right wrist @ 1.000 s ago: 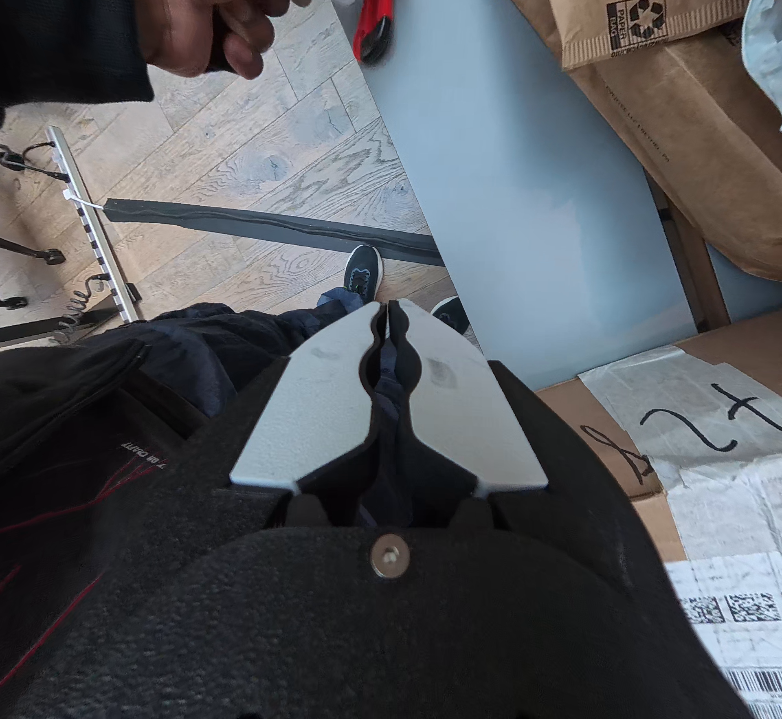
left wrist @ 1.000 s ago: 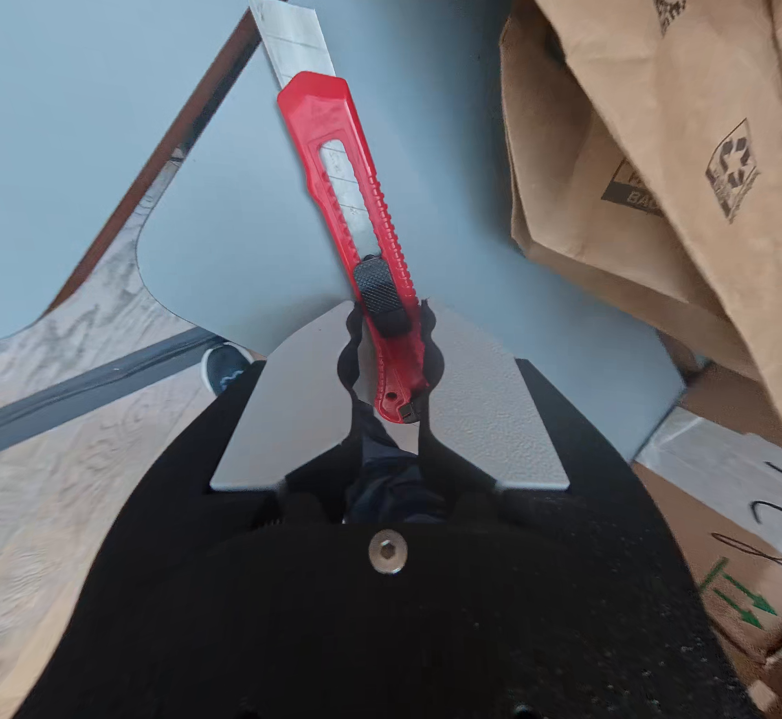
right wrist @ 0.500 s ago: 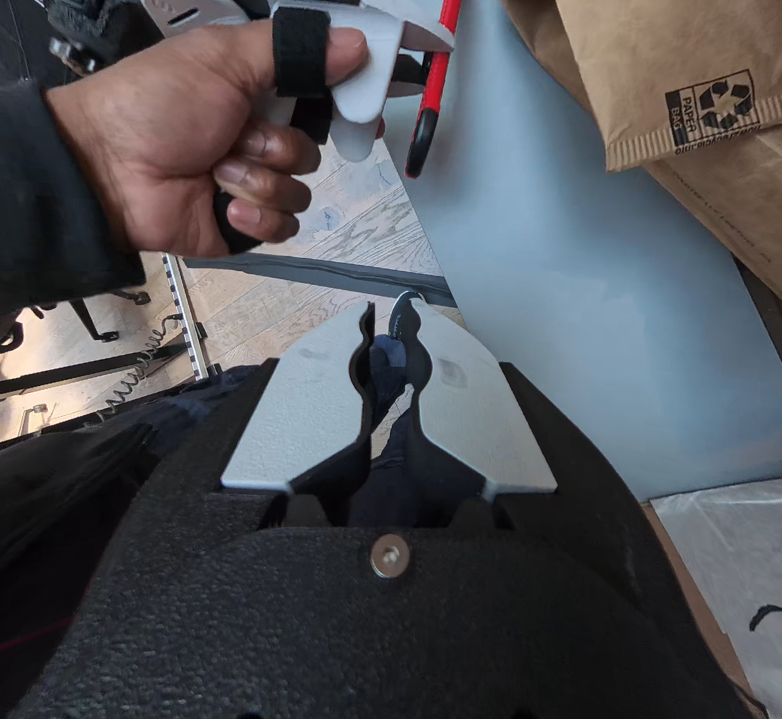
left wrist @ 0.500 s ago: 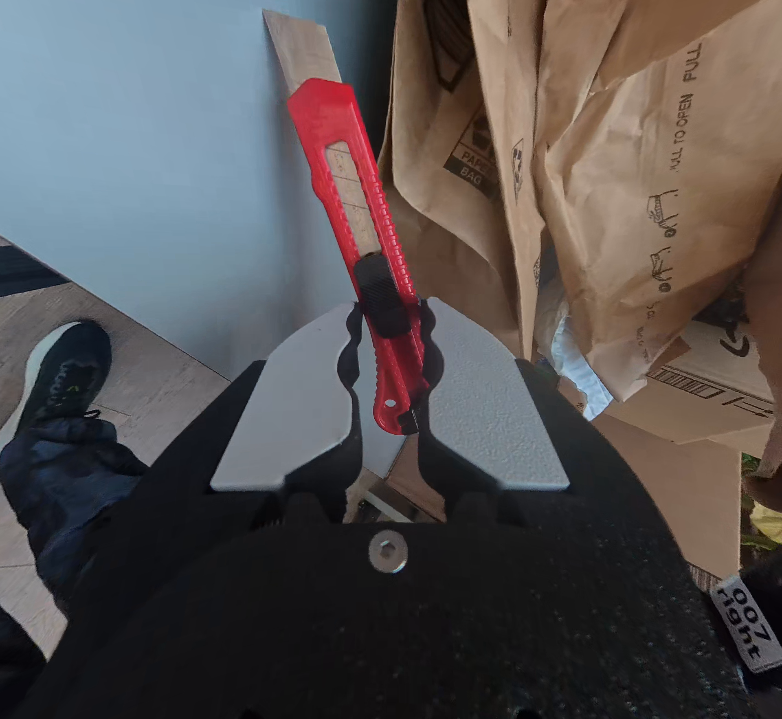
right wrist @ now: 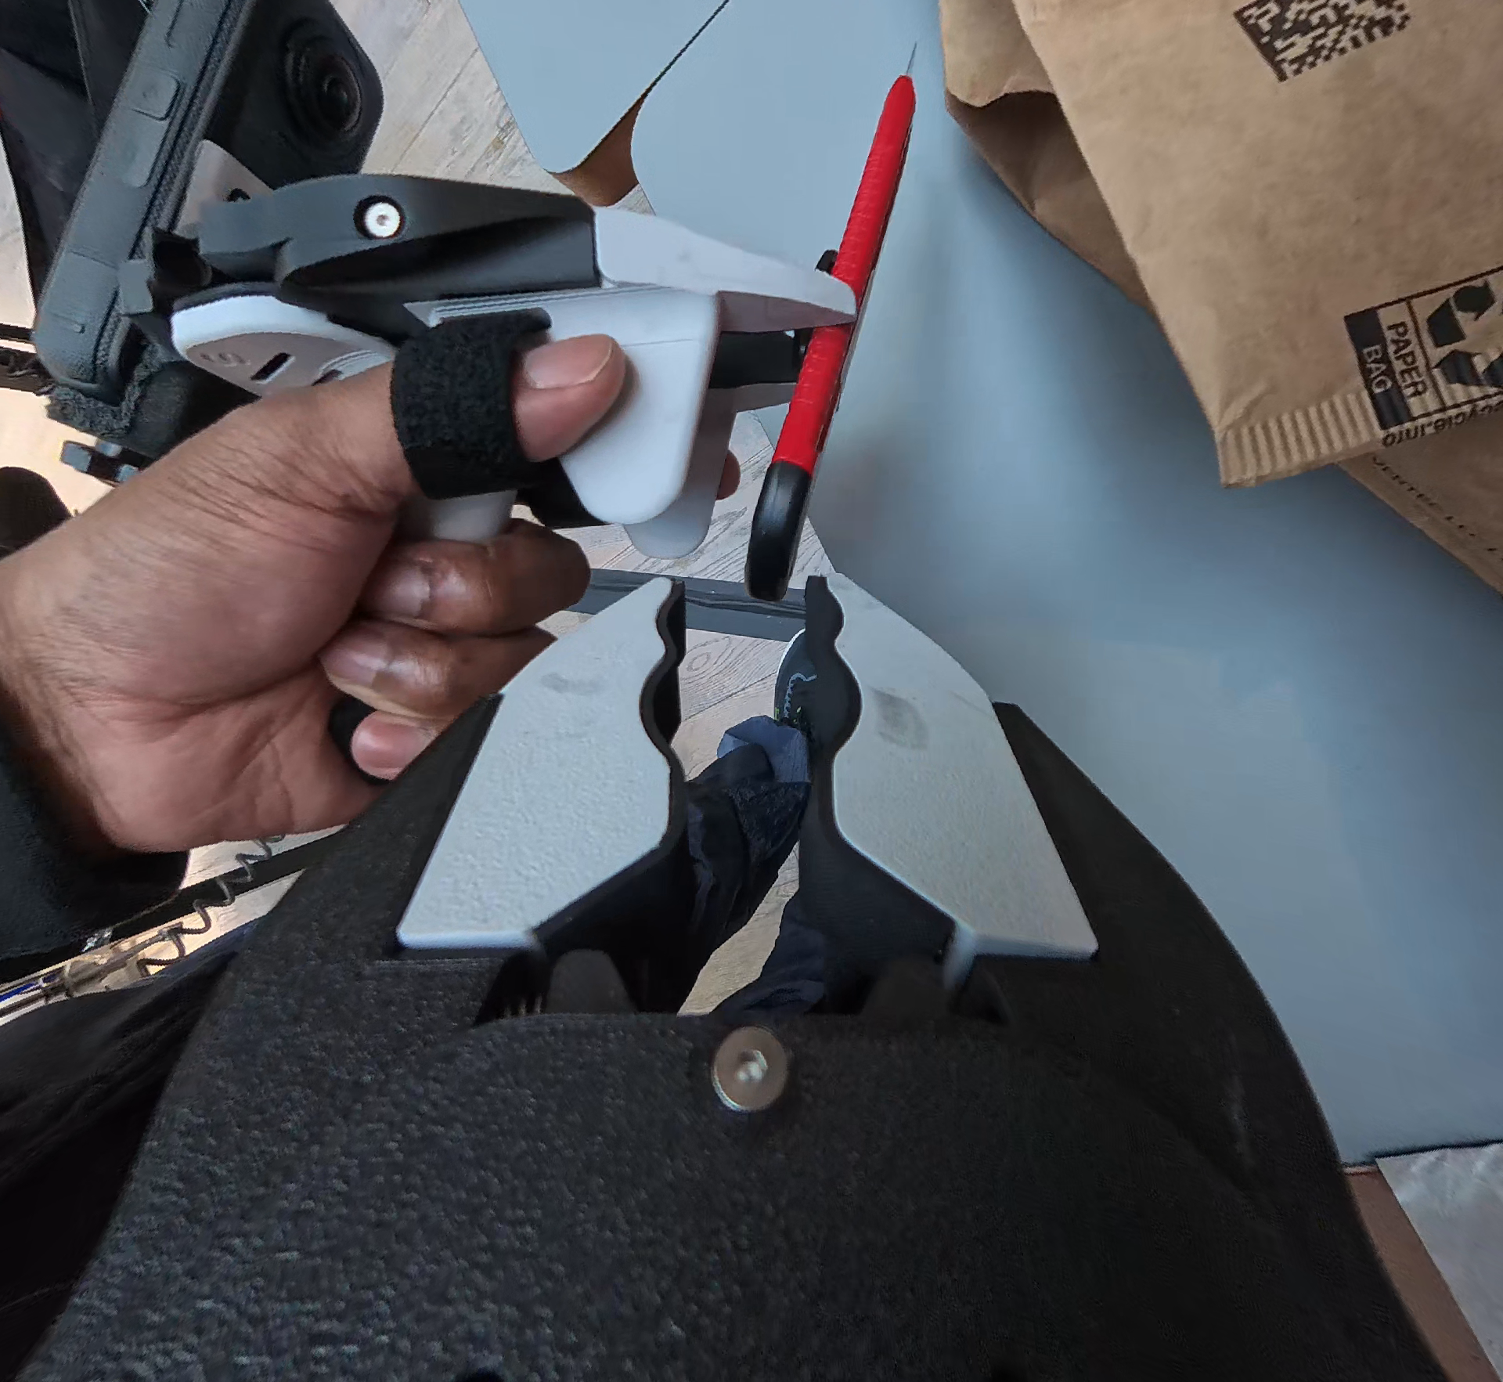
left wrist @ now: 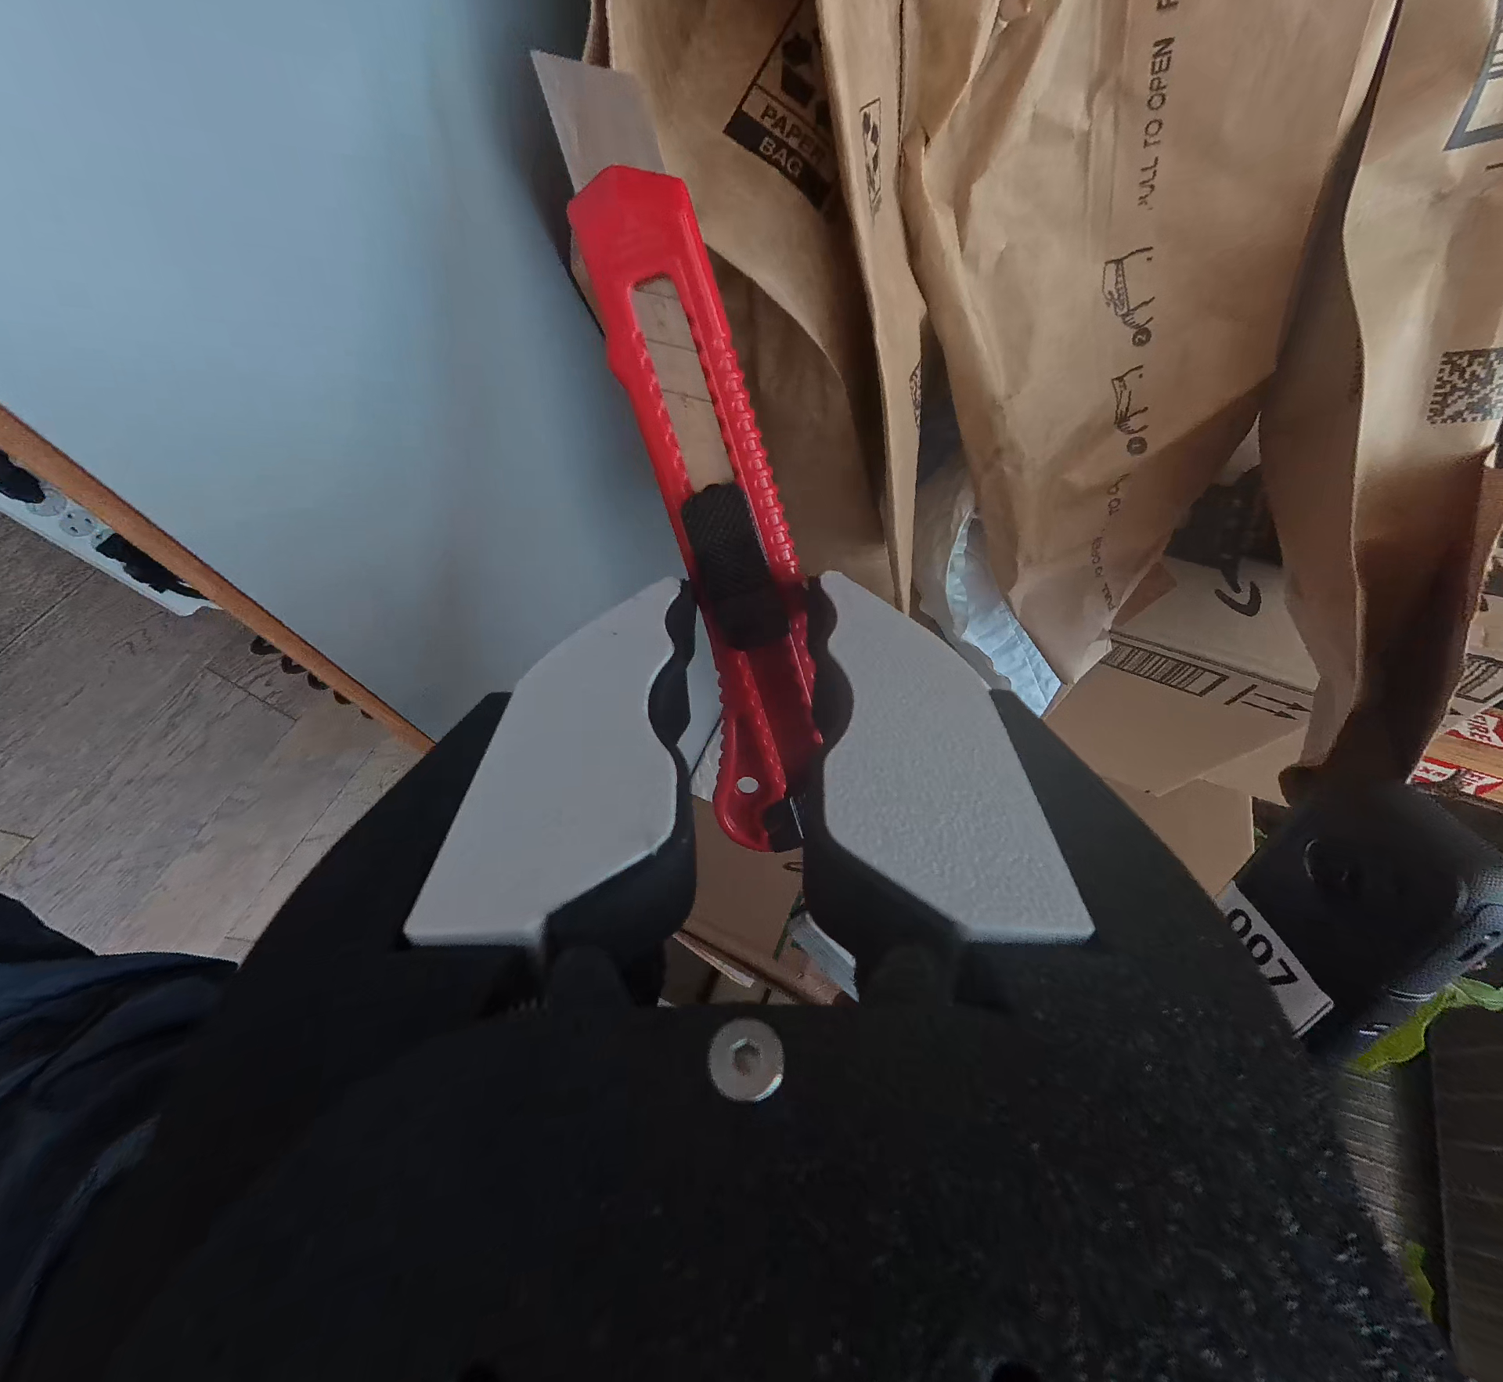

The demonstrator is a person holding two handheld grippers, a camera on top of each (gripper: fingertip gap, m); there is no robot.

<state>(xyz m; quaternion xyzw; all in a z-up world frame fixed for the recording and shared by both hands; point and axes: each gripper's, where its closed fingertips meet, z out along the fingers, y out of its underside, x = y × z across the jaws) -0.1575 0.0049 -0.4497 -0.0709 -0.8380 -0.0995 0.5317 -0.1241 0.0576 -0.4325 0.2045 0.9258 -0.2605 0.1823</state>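
- Two grippers. Left gripper (left wrist: 748,603) clamps the knife (left wrist: 699,448) low on its handle, blade clear of the bags (left wrist: 1098,285).
- Right gripper (right wrist: 744,594), jaws apart, empty, sits just below the knife's butt.

Red utility knife (left wrist: 706,440) with black slider; brown paper bags (left wrist: 1057,245) printed in black; pale blue-grey table (left wrist: 285,245); grey-brown wood-grain floor (left wrist: 122,733).

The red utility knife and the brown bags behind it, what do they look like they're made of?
The red utility knife, clamped in the left gripper, looks like glossy moulded plastic with a ribbed edge, a knurled black slider, and a dull grey blade that looks like metal. The brown bags look like matte kraft paper: creased, folded, with printed marks.
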